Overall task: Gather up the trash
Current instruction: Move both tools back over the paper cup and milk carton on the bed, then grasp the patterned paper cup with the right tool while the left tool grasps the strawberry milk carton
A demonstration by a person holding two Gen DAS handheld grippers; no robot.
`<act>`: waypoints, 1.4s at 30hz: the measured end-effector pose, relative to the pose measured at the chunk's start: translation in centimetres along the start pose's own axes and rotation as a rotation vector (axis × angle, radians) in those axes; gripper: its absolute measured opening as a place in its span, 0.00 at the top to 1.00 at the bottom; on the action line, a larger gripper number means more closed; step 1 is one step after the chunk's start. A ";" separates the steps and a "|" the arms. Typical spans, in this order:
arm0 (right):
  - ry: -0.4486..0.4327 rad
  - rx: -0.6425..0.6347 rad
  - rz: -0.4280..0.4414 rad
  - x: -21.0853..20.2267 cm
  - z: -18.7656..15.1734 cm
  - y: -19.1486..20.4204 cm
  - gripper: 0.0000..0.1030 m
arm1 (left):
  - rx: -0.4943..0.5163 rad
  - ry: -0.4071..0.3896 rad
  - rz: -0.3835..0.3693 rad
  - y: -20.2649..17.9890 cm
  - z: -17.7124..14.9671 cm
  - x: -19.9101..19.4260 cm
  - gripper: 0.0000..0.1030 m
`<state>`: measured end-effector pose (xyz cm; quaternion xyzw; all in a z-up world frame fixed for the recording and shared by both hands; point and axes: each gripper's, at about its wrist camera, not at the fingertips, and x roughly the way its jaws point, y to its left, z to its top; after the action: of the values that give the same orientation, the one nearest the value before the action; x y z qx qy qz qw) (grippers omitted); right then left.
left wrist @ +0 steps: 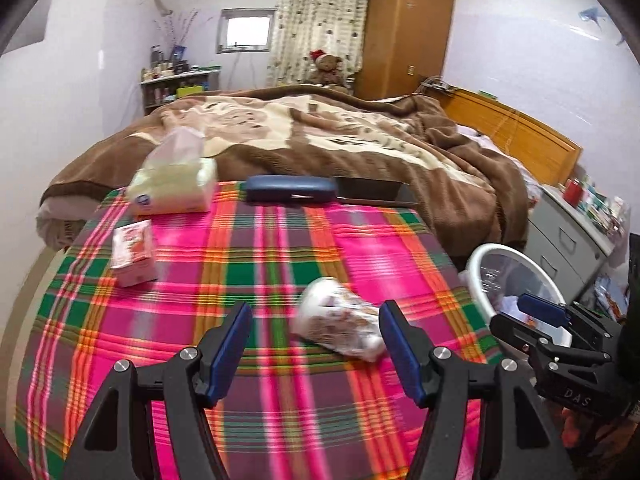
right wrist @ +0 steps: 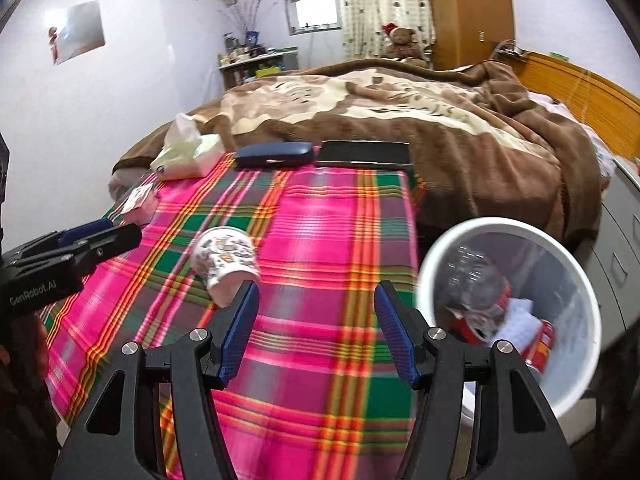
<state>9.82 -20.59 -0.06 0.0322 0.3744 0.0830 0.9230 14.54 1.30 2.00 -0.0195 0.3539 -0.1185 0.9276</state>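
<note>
A printed paper cup (left wrist: 340, 324) lies on its side on the pink plaid cloth (left wrist: 260, 264); it also shows in the right wrist view (right wrist: 226, 262). My left gripper (left wrist: 314, 340) is open and empty, low over the cloth, with the cup just inside its right finger. My right gripper (right wrist: 316, 320) is open and empty, to the right of the cup. A white trash bin (right wrist: 512, 312) with red cans, wrappers and paper inside stands off the cloth's right edge; it also shows in the left wrist view (left wrist: 516, 276).
A small pink box (left wrist: 134, 252), a tissue pack (left wrist: 174, 184), a blue case (left wrist: 290, 189) and a dark flat case (right wrist: 364, 154) lie along the cloth's left and far edges. A bed with a brown blanket (left wrist: 340, 136) lies behind. Grey drawers (left wrist: 568, 240) stand at the right.
</note>
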 end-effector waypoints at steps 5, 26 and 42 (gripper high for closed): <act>0.024 -0.033 0.019 1.6 0.6 1.9 0.40 | -0.060 -0.002 0.033 4.4 0.5 0.5 0.36; 0.174 -0.187 0.074 8.8 1.5 7.6 0.40 | -0.211 0.074 0.147 17.7 3.0 6.9 0.30; 0.199 -0.203 0.067 11.5 2.4 9.1 0.40 | -0.179 0.166 0.192 19.3 4.3 14.0 0.30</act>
<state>18.42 -9.62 -5.09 -0.0572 0.4525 0.1542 0.8765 31.45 16.58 -6.23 -0.0583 0.4388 0.0015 0.8967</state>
